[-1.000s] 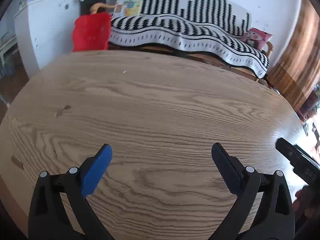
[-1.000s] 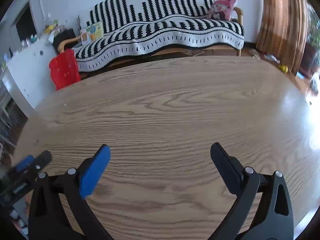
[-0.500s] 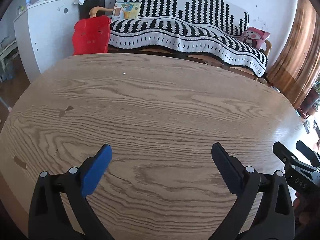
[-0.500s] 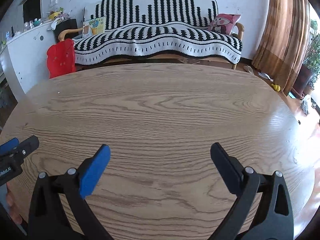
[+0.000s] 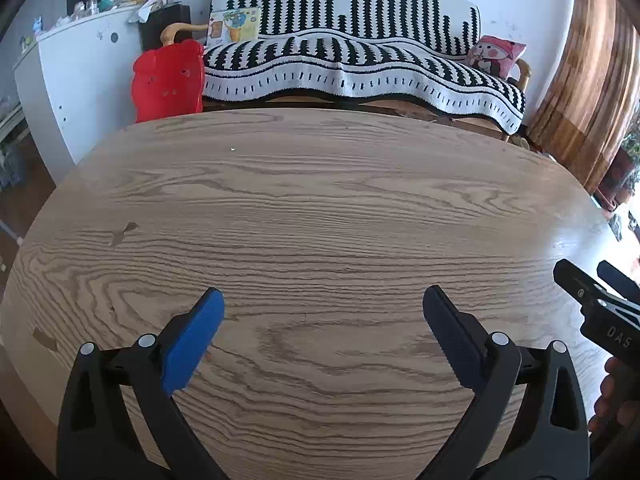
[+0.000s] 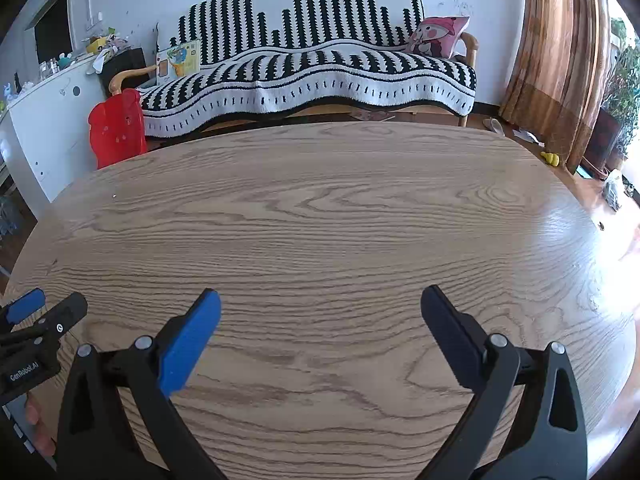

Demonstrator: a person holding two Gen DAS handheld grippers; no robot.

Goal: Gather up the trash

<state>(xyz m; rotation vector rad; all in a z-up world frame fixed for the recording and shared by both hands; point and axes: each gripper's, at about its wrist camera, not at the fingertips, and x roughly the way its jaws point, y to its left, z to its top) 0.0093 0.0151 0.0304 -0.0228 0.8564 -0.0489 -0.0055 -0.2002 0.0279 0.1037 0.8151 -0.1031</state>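
Observation:
My left gripper (image 5: 322,304) is open and empty, held low over the near part of a wooden table (image 5: 320,208). My right gripper (image 6: 320,304) is open and empty too, beside it over the same table (image 6: 340,208). Each shows at the edge of the other's view: the right gripper (image 5: 596,280) at the right, the left gripper (image 6: 44,308) at the left. A tiny white speck (image 5: 233,149) lies on the far left of the table; it also shows in the right wrist view (image 6: 115,196). No other trash shows on the table.
Behind the table stands a sofa with a black-and-white striped cover (image 5: 352,64) and a pink cushion (image 5: 496,54). A red plastic chair (image 5: 168,80) and a white cabinet (image 5: 76,80) are at the back left. Brown curtains (image 6: 560,60) hang at the right.
Both grippers have swung and pulled back a little, so the views now face the sofa squarely. The jaws stay open and empty.

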